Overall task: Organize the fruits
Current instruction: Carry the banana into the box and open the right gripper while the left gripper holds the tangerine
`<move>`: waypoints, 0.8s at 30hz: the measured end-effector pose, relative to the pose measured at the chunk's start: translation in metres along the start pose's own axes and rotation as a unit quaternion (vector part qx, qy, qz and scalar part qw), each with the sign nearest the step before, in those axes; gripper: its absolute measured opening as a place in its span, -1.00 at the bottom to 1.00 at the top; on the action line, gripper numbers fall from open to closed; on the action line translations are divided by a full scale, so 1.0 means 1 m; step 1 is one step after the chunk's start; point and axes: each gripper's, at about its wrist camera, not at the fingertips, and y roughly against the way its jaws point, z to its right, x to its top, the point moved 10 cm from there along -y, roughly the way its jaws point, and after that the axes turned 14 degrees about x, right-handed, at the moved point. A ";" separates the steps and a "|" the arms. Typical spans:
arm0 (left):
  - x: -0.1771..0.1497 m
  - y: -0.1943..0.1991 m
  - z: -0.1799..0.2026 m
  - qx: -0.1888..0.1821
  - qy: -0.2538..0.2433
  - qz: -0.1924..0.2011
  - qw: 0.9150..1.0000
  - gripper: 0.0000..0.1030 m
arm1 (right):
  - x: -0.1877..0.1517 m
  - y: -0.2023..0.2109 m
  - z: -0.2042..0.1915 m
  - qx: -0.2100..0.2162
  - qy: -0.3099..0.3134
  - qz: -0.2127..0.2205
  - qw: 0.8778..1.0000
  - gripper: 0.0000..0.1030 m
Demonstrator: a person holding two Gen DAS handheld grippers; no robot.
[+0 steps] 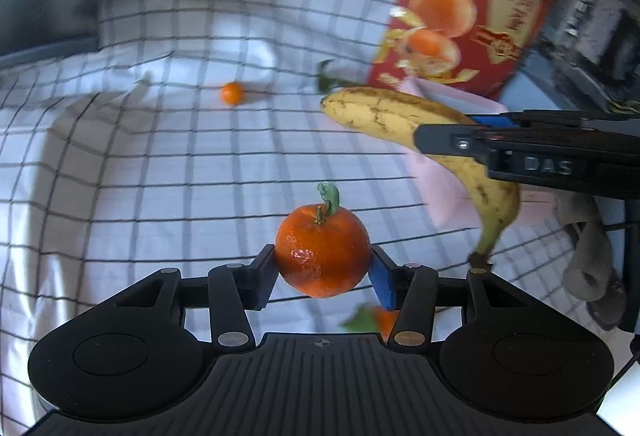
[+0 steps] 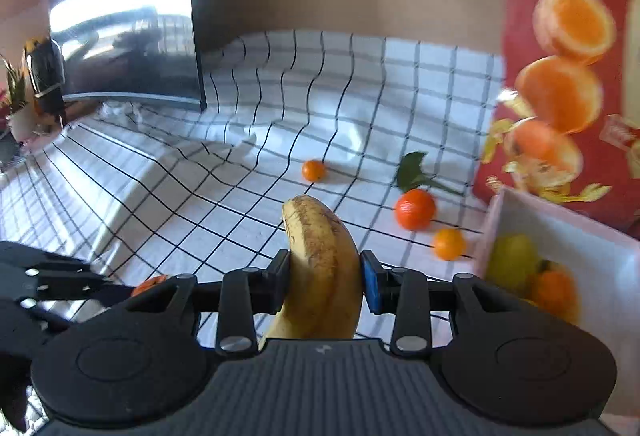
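Fruits: mid-sort, both grippers loaded and off the checked cloth [image 2: 280, 123], so I'd call this the carry step.
Left gripper [image 1: 322, 272]: clamped on a stemmed mandarin [image 1: 323, 254], held above the cloth's near edge.
Loose fruit: one small orange [image 1: 232, 93] out mid-cloth, another mandarin [image 2: 415, 209] and a second small orange [image 2: 449, 244] near the tray.
Right gripper [image 2: 323, 278]: pinching a spotty banana [image 2: 320, 264] around its middle, tip pointing away.
Next move: probably swing both over the tray and let go gently, banana's long so mind the rim.
Pink tray [image 2: 560, 228]: right side, by the red box [image 2: 568, 47], already holds something yellow-green plus an orange fruit, too blurry to name.
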 end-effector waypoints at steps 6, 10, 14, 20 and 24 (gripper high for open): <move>0.004 0.014 0.055 -0.049 -0.025 0.014 0.998 0.06 | -0.008 0.081 0.047 -0.051 -0.031 0.032 0.998 -0.29; 0.000 0.021 0.084 -0.088 -0.036 0.013 0.995 0.06 | -0.020 0.115 0.110 -0.122 -0.082 0.043 0.988 -0.29; -0.003 0.028 0.104 -0.111 -0.043 0.012 0.993 0.06 | -0.038 0.129 0.172 -0.170 -0.125 0.032 0.977 -0.29; -0.011 0.032 0.111 -0.118 -0.054 0.004 0.991 0.06 | -0.054 0.115 0.216 -0.196 -0.149 0.021 0.969 -0.29; -0.015 0.029 0.100 -0.109 -0.042 -0.006 0.993 0.06 | -0.054 0.085 0.224 -0.205 -0.125 0.003 0.971 -0.29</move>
